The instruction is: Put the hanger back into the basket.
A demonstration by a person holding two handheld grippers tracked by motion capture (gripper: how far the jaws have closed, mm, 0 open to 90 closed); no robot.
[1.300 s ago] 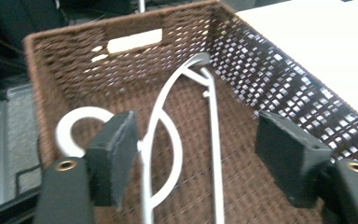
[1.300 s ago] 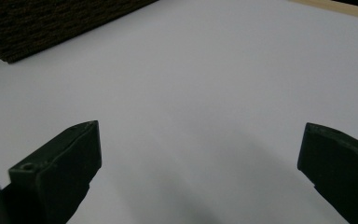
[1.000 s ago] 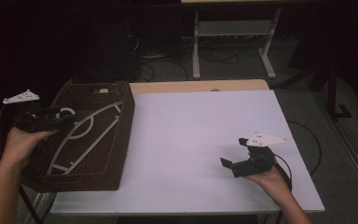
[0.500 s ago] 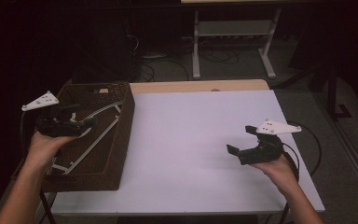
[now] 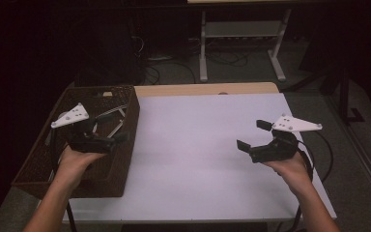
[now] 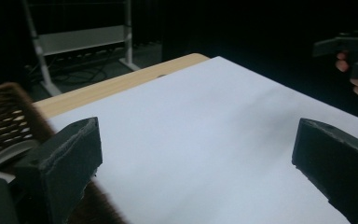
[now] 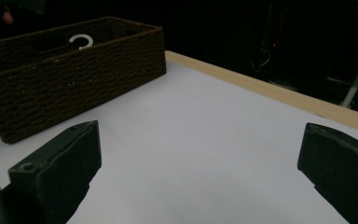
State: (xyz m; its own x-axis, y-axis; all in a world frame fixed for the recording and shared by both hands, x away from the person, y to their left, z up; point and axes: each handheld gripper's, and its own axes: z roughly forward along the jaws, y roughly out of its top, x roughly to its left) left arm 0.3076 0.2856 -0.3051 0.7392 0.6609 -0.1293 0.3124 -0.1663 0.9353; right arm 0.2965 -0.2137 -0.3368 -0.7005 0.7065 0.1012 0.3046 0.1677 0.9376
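the left gripper (image 5: pixel 118 126) hangs over the dark brown woven basket (image 5: pixel 34 164), jaws just opened wide, nothing between; the right gripper (image 5: pixel 252 135) hovers above the white table (image 5: pixel 193 150), jaws apart.

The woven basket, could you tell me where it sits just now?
In the high view the woven basket sits at the table's left edge, under the left tongs.

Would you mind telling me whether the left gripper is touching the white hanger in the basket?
Cannot tell. In the high view the left gripper overlaps the white hanger in the basket; its open jaws hold nothing in the left gripper view.
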